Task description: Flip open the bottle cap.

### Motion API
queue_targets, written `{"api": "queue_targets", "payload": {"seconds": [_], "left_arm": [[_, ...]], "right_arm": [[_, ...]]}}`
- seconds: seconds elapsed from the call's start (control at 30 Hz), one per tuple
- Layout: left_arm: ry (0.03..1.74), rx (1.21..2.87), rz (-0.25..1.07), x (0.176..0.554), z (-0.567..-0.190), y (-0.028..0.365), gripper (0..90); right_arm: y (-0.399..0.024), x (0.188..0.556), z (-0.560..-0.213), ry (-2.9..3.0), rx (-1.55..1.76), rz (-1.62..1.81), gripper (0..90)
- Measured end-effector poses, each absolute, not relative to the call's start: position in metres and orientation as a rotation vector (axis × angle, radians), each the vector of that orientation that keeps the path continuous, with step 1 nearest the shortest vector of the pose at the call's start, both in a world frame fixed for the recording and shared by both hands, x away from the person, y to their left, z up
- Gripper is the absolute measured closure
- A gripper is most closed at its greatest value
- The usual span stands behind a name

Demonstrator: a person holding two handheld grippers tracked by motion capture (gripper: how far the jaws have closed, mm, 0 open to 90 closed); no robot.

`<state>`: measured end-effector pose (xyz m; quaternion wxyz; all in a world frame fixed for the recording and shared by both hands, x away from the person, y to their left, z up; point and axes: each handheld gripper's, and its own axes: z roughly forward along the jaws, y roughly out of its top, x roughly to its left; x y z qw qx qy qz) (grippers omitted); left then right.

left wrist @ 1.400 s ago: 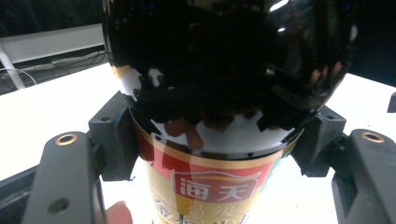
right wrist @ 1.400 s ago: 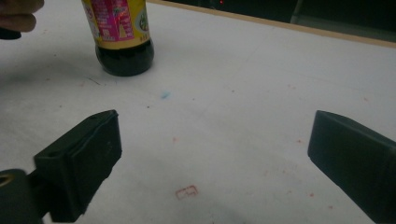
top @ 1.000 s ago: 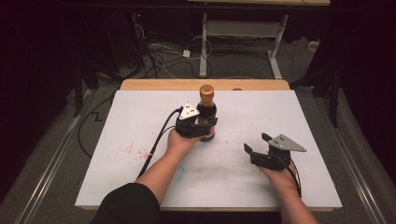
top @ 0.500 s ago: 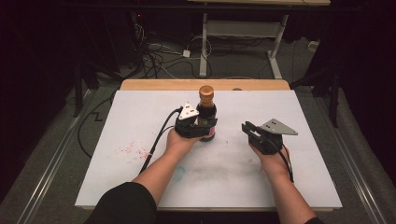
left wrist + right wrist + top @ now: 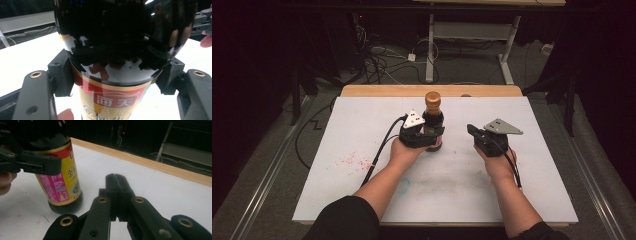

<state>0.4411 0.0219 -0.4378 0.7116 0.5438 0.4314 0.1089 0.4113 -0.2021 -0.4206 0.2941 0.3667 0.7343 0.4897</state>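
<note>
Dark room; white table legs (image 5: 430, 45) and tangled cables (image 5: 379, 57) on grey floor (image 5: 272, 150).

Overhead forward-down camera; two close claw-mounted cameras, all sharing the bottle (image 5: 433, 122).

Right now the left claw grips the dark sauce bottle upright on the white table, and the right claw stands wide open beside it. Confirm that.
Not quite. The right claw is shut with nothing between its jaws, as the right gripper view shows. The rest holds: the left claw grips the sauce bottle upright on the white table.
</note>
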Motion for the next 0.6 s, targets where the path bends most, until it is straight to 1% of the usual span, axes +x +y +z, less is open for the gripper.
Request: {"api": "queue_targets", "payload": {"seconds": [0.6], "left_arm": [[0.936,1.206,0.228,0.442,-0.439,0.023,28.2]], "right_arm": [[-0.17,0.415,-0.394,1.984,0.886,1.366,90.0]]}}
